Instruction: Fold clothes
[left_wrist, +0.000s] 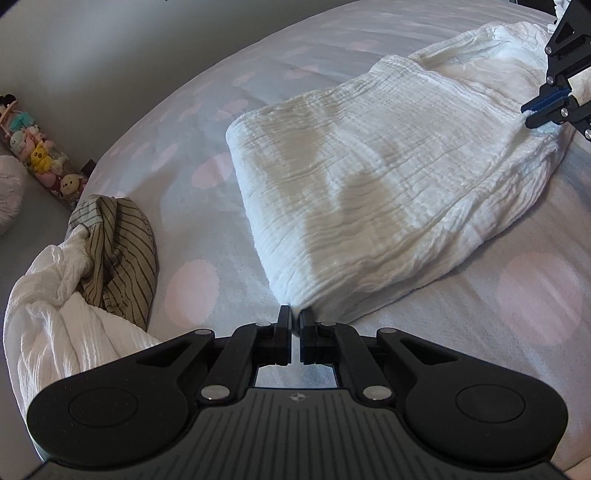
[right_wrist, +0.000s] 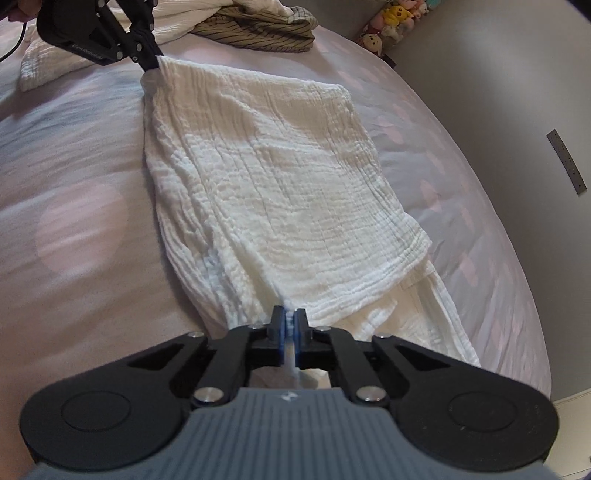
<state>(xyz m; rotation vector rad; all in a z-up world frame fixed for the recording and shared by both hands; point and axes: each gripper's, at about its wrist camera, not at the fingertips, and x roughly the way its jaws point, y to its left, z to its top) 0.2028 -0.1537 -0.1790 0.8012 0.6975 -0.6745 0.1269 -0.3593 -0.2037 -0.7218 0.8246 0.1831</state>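
On the dotted bed sheet (left_wrist: 207, 295), the white crinkled garment (left_wrist: 369, 192) is lying half-folded. L gripper (left_wrist: 294, 315) is pinching its near corner; R gripper (right_wrist: 291, 317) is clamping the opposite end, prob. several layers. Light, limp, non-slip cloth — corners are giving the best hold.

Dim, soft indoor light; faint shadows across white cloth (left_wrist: 369, 177); strong fisheye bending at edges; slight blur.

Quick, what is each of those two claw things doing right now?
Left gripper: closed on a corner of the white garment.
Right gripper: closed on the garment's opposite end.
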